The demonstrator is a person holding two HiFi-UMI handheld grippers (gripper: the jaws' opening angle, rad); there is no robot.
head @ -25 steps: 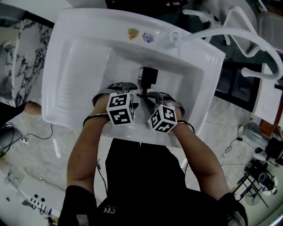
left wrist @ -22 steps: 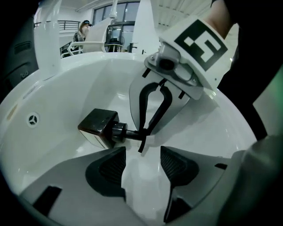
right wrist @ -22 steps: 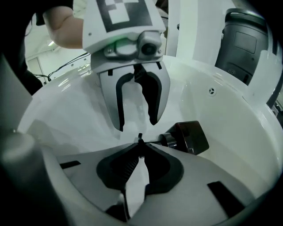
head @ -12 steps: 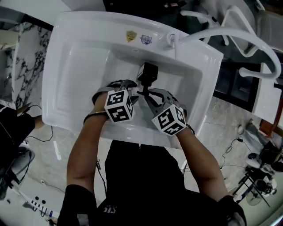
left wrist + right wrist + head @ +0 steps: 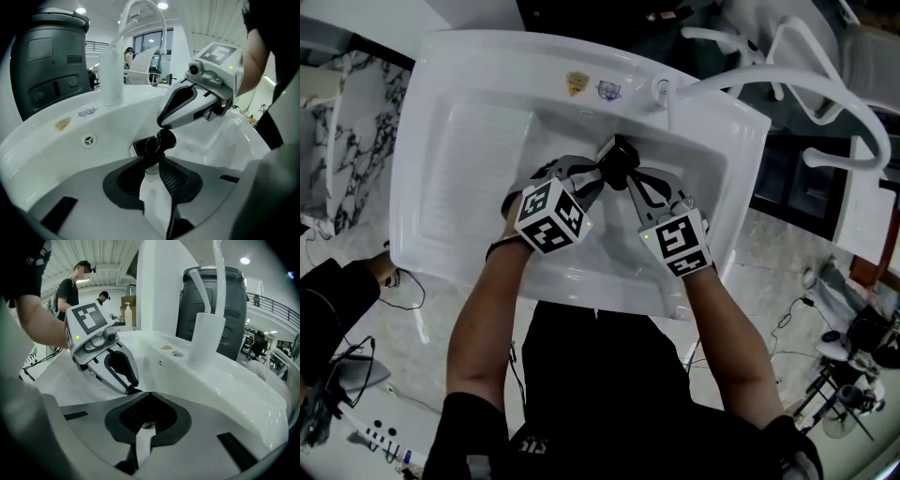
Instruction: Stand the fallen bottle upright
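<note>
One black bottle [image 5: 619, 157] lies inside the white sink [image 5: 441, 131], right at the tips of the jaws of the left gripper [image 5: 598, 173]. In the left gripper view its dark upper part is caught between those tips. The jaws have just been closing and are now pinched on it from both sides, with a narrow white slit left open further back between the pads. Whether the bottle is upright or tilted cannot be told. From the opposite side the right gripper [image 5: 630, 180] is brought in. Its jaws are pressed together with nothing seen between them, and their tip is held against the top of the bottle. The tips of the two grippers are nearly touching. Beyond the jaws, two small stickers [image 5: 578, 82] and the white faucet [image 5: 675, 89] are seen on the sink's back rim. An overflow hole [image 5: 89, 139] is set in the wall below them.
</note>
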